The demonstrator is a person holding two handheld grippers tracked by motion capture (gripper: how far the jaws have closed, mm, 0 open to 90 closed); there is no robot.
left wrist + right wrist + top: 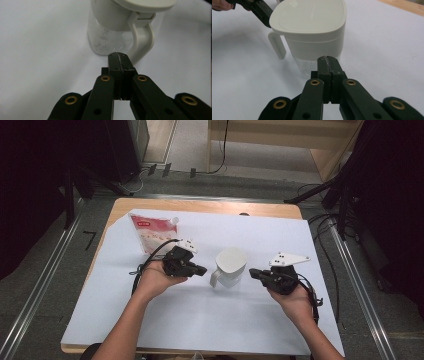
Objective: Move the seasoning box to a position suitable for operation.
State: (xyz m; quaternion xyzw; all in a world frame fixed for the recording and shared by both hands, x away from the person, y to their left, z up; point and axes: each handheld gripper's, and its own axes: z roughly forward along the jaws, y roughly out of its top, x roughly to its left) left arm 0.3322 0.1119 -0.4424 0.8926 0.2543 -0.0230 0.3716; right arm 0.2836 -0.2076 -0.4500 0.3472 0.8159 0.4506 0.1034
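white plastic jug [231, 266] stands upright mid-surface [200, 320] between our two grippers. left gripper [201, 269] and right gripper [253, 272] have fingers clenched on nothing, aimed at it from either side, probably readying a two-sided approach.

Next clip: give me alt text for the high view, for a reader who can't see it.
A person's two hands hold black grippers, both shut on nothing, on either side of a white lidded jug standing on a white-covered table. The left gripper and right gripper each point inward at the jug. A red and white pouch stands behind the left hand.
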